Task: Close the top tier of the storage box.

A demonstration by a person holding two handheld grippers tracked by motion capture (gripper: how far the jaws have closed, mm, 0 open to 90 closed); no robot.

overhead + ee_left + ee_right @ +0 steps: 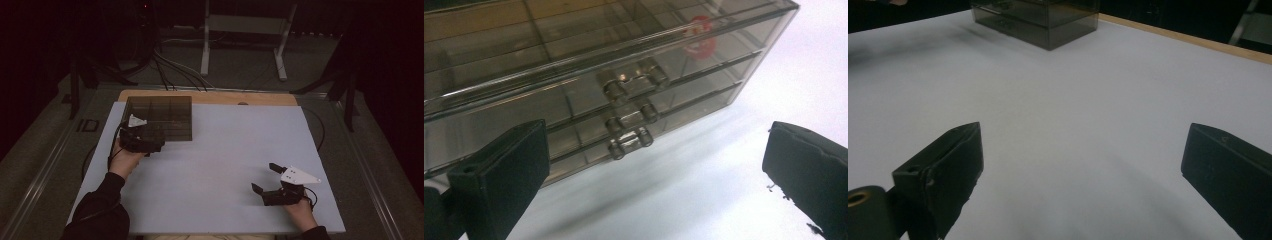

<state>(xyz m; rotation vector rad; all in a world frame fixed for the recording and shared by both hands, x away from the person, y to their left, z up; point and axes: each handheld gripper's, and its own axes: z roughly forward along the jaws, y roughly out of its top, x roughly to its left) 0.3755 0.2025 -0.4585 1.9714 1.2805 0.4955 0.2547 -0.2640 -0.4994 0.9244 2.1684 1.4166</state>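
A smoke-tinted clear plastic drawer box [159,117] stood at the far left of the white table sheet [220,150], its back close to the sheet's far edge, where a strip of bare wood [210,96] showed. The left gripper [142,138] sat just in front of the box's near face, its jaws spread wide with nothing between them. In the left gripper view, three stacked drawer fronts with small clear handles [630,116] lay straight ahead, between and beyond the two black jaws and apart from both. A red item [700,38] showed through the top of the box at its right end.

The right gripper [270,181] rested near the near right of the sheet, well apart from the box, its jaws also wide and empty. Open white sheet lay between the two grippers and to the right of the box.
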